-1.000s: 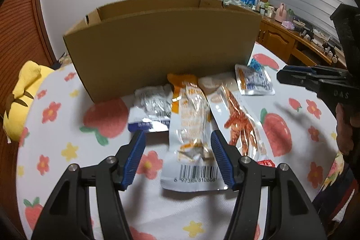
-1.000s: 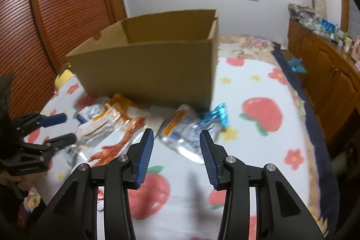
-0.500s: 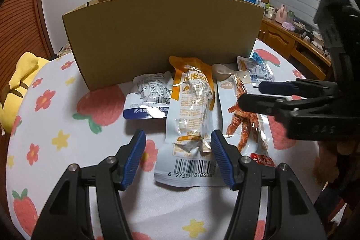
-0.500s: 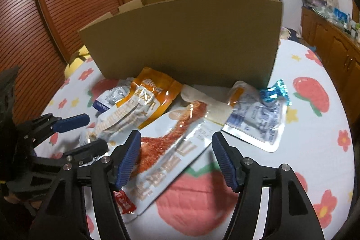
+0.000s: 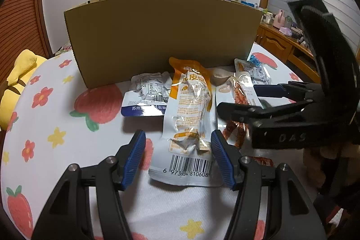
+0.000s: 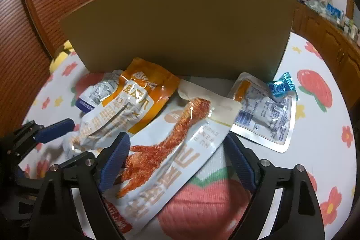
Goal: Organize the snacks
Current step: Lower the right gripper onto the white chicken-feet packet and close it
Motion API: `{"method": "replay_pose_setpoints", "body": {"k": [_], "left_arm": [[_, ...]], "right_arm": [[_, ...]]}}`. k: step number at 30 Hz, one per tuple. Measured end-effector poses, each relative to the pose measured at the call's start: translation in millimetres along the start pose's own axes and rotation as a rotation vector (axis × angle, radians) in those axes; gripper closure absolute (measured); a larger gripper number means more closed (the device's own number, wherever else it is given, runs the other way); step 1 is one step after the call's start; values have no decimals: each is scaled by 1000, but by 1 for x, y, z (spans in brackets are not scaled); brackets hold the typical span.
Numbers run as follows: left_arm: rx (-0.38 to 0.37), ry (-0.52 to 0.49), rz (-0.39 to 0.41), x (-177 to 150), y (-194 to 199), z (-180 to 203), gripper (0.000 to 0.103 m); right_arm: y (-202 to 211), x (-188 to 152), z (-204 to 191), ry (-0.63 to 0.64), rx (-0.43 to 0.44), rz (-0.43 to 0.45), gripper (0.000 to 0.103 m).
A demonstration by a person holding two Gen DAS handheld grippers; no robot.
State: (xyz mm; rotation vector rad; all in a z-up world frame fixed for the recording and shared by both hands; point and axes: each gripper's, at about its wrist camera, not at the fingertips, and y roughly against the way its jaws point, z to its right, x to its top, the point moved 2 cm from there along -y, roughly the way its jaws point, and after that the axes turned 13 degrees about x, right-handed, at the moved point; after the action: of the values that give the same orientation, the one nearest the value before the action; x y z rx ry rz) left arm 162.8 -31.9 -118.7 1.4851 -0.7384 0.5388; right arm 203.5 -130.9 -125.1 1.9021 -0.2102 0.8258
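Several snack packets lie on the cloth in front of a cardboard box (image 5: 162, 33) (image 6: 186, 21). My left gripper (image 5: 177, 156) is open, its jaws either side of the near end of an orange-and-white packet (image 5: 191, 118) (image 6: 126, 109). My right gripper (image 6: 177, 163) is open, straddling a white packet showing red chicken feet (image 6: 171, 150) (image 5: 238, 96); it also shows in the left wrist view (image 5: 238, 98). A silver-and-blue packet (image 5: 148, 93) lies left. A clear packet (image 6: 265, 114) with a blue candy wrapper (image 6: 281, 87) lies right.
The surface is a white cloth (image 5: 56, 127) printed with strawberries and flowers. A yellow plush toy (image 5: 15, 82) sits at the left edge. A wooden cabinet (image 5: 285, 46) with small items stands at right. A slatted wooden door (image 6: 45, 3) is behind left.
Both grippers have moved down and forward toward the packets. The right gripper swung left from the clear packet to over the chicken-feet packet and opened wider. The left gripper stays open over the orange packet.
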Motion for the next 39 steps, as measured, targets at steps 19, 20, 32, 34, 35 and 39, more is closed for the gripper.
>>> {"method": "replay_pose_setpoints", "body": {"k": [19, 20, 32, 34, 35, 39], "left_arm": [[-21, 7, -1, -1, 1, -2, 42], [-22, 5, -2, -1, 1, -2, 42], [25, -86, 1, 16, 14, 5, 42], [25, -107, -1, 23, 14, 8, 42], [26, -120, -4, 26, 14, 11, 42], [11, -176, -27, 38, 7, 22, 46]], "right_arm": [[12, -21, -5, 183, -23, -89, 39], [14, -23, -4, 184, -20, -89, 39], [23, -36, -3, 200, -25, -35, 35], [23, -35, -2, 194, -19, -34, 34], [23, -36, -1, 192, -17, -34, 34], [23, -36, -1, 191, -18, -33, 34]]}}
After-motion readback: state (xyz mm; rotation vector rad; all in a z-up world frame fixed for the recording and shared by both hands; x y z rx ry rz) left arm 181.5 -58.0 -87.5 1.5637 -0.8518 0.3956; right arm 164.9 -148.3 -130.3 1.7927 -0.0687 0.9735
